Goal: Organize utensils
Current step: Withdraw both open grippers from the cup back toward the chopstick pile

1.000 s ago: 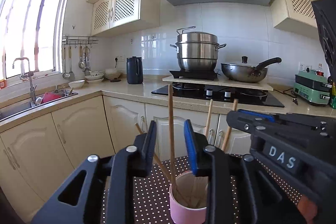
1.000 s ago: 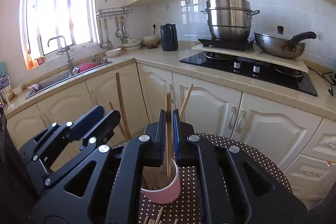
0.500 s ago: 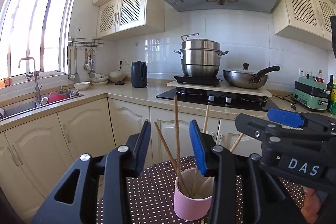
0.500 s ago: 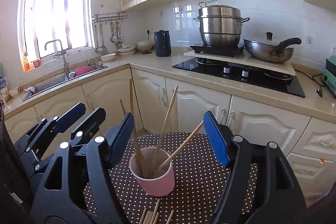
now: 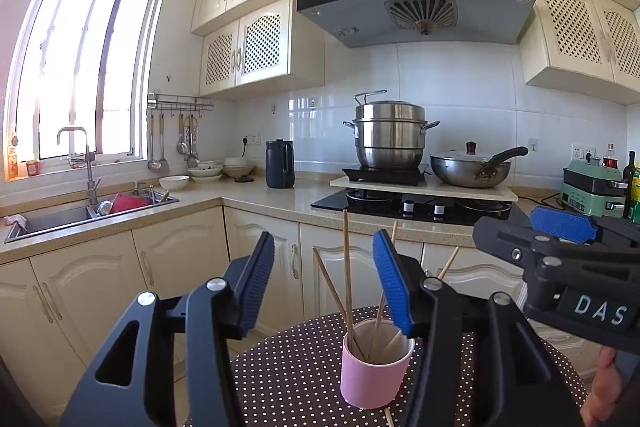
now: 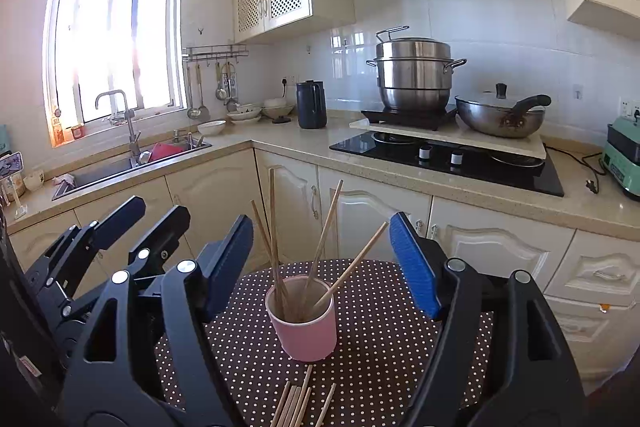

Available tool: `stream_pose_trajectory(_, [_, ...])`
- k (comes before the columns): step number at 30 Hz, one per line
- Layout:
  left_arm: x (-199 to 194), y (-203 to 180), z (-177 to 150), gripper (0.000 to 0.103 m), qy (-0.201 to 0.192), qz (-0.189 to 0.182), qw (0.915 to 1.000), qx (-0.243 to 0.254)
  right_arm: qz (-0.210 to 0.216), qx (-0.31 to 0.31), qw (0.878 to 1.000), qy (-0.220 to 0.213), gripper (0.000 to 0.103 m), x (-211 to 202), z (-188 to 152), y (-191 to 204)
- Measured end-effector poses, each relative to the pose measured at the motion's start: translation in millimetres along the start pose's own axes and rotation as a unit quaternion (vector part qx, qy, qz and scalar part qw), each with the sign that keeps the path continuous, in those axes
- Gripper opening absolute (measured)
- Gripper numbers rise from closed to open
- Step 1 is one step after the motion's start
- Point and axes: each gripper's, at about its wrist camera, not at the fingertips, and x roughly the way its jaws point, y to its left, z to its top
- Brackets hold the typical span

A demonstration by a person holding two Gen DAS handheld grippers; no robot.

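Both grippers' jaws opening, nothing between them. Loose chopsticks [image 6: 298, 401] at 6 o'clock of cup [image 6: 306, 327]: light, stiff, roll easily. Pinch mid-shaft.

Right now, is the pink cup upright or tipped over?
Upright: the pink cup stands on its base on the dotted tablecloth, chopsticks leaning inside.

Both grippers are built of black plastic, the left gripper [image 5: 324, 279] and right gripper [image 6: 322, 259] alike, with ribbed blue pads, silver screws, and white "DAS" lettering.
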Motion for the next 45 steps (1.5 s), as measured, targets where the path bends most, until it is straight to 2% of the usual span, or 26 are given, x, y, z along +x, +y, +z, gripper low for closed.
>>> stream_pose_trajectory(9, [-24.3, -3.3, -3.9, 0.058, -0.006, -0.002, 1.0000, -0.001, -0.005, 0.005, 1.000, -0.004, 0.074, -27.9, -11.5, -3.1])
stream_pose_trajectory(16, [-32.2, -4.0, -23.2, 0.059, 0.010, 0.004, 0.9999, -0.005, -0.008, 0.008, 1.000, 0.013, 0.078, -37.4, -32.1, -6.5])
stream_pose_trajectory(23, [-31.0, -2.2, -55.3, 0.059, 0.057, 0.003, 0.9983, -0.002, -0.018, 0.030, 0.998, 0.058, 0.079, -30.0, -65.8, -11.6])
stream_pose_trajectory(26, [-29.8, 2.5, -70.4, 0.059, 0.077, 0.007, 0.9970, 0.000, -0.015, 0.049, 0.994, 0.097, 0.079, -19.3, -89.3, -16.6])
stream_pose_trajectory(29, [-28.4, 9.2, -86.4, 0.059, 0.096, 0.009, 0.9953, -0.001, -0.031, 0.061, 0.989, 0.129, 0.079, -8.5, -111.5, -21.2])
stream_pose_trajectory(36, [-21.1, 27.9, -128.1, 0.059, 0.161, 0.015, 0.9865, -0.025, -0.055, 0.082, 0.976, 0.196, 0.079, 15.4, -158.8, -28.6])
stream_pose_trajectory(40, [-19.4, 36.7, -147.6, 0.059, 0.192, 0.013, 0.9808, -0.035, -0.077, 0.093, 0.971, 0.209, 0.079, 26.2, -175.0, -31.7])
stream_pose_trajectory(45, [-19.2, 42.1, -165.7, 0.059, 0.221, -0.003, 0.9740, -0.051, -0.084, 0.093, 0.964, 0.236, 0.079, 41.5, -195.4, -31.1])
